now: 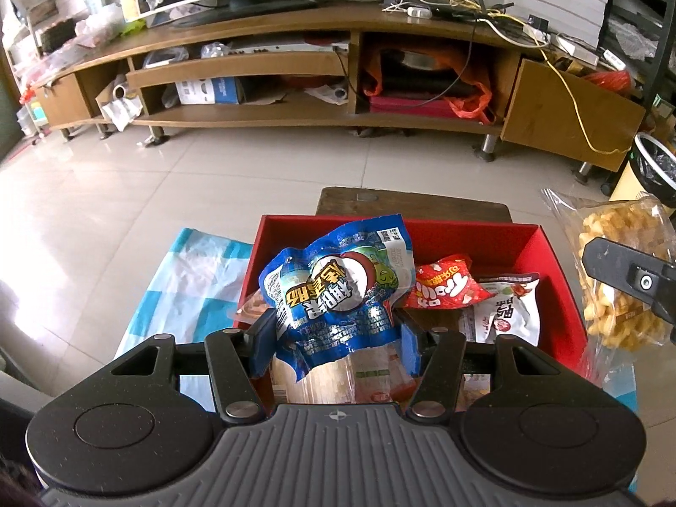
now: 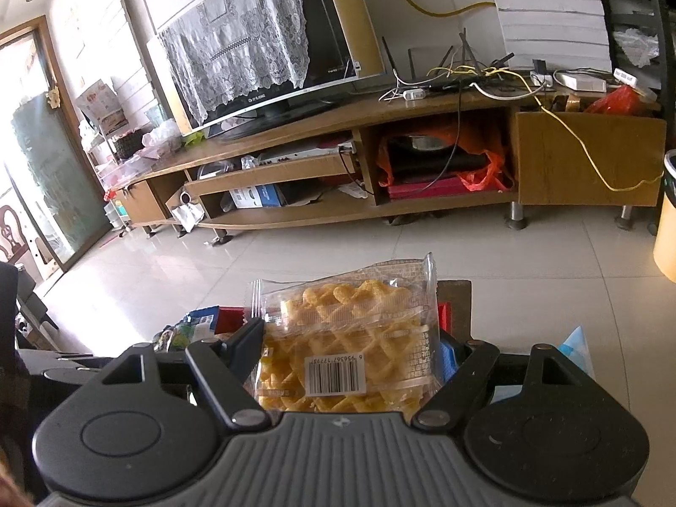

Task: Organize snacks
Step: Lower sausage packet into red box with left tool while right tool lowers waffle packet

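My left gripper (image 1: 336, 331) is shut on a blue snack packet (image 1: 338, 291) and holds it over the near side of a red box (image 1: 562, 266). Inside the box lie a red snack packet (image 1: 443, 289), a white packet (image 1: 507, 312) and more packets under the blue one. My right gripper (image 2: 350, 350) is shut on a clear bag of yellow lattice crisps (image 2: 346, 338). That bag (image 1: 621, 266) and a right gripper finger (image 1: 625, 274) show at the right edge of the left wrist view, just right of the box.
The box rests on a blue-and-white checked cloth (image 1: 186, 291), with a dark wooden stool (image 1: 410, 203) behind it. Tiled floor lies beyond, then a long wooden TV stand (image 1: 295, 114) with clutter. A bin (image 1: 650, 169) stands at the right.
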A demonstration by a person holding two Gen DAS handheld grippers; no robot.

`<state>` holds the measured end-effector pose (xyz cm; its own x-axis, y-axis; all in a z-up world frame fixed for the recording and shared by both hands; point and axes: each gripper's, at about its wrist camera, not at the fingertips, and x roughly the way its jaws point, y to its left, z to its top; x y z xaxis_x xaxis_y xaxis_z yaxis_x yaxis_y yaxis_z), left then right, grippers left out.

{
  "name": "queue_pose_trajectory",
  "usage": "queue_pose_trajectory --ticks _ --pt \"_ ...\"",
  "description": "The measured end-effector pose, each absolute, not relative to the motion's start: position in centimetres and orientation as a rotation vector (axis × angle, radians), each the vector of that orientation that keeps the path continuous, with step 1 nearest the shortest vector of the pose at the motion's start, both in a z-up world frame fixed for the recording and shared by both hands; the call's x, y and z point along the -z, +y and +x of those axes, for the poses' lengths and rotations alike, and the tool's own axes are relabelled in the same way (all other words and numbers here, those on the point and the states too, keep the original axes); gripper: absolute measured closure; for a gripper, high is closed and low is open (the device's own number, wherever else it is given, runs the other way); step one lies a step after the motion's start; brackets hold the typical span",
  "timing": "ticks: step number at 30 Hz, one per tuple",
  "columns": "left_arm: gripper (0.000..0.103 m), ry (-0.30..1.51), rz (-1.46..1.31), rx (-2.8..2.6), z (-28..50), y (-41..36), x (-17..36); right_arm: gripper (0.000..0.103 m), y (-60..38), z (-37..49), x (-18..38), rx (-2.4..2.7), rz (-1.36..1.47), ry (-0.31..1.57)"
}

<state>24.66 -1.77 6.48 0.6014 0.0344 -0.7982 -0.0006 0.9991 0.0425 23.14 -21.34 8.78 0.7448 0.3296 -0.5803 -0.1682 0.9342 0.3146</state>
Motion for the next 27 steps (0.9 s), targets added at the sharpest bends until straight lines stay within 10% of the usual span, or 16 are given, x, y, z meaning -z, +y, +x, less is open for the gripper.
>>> queue_pose_trajectory --ticks 27 --pt "0.039 0.969 0.091 -0.058 26.7 -2.6 -4.0 0.029 -20.8 25.9 -5.1 -0.254 0.218 0.782"
